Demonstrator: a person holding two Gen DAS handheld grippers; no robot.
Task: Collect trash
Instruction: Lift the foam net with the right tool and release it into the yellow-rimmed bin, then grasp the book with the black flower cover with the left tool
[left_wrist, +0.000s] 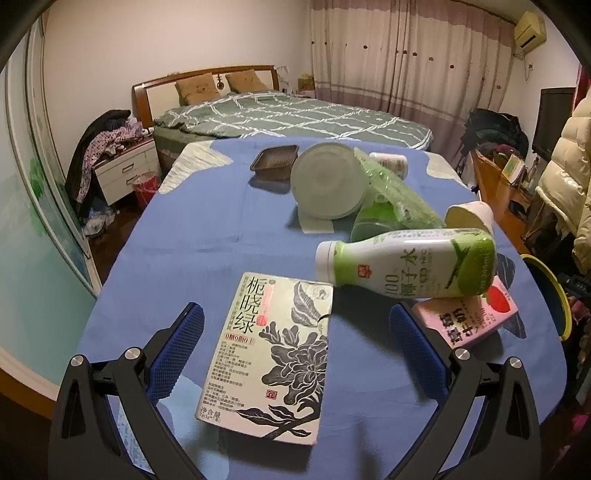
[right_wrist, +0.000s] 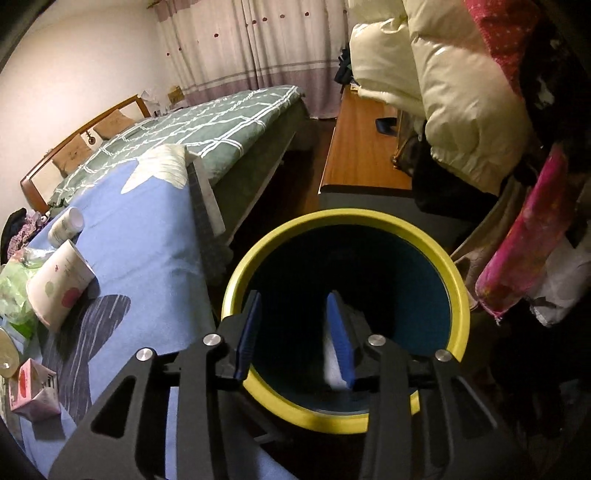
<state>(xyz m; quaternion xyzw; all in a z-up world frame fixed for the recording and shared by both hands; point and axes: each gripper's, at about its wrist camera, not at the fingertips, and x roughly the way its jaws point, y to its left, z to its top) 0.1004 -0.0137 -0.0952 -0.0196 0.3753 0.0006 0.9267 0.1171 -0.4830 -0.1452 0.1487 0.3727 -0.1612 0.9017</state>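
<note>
Blue table (left_wrist: 207, 236): carton (left_wrist: 271, 354) between tool (left_wrist: 295, 343) fingers.

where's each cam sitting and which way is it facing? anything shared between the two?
Left wrist: on the left gripper, angled down over the blue tablecloth at the tea box and bottle; open fingers show.
Right wrist: on the right gripper, angled down into the yellow-rimmed bin beside the table; parted fingers show.
Shared: bed, curtains, pink carton, bin, tablecloth.
</note>
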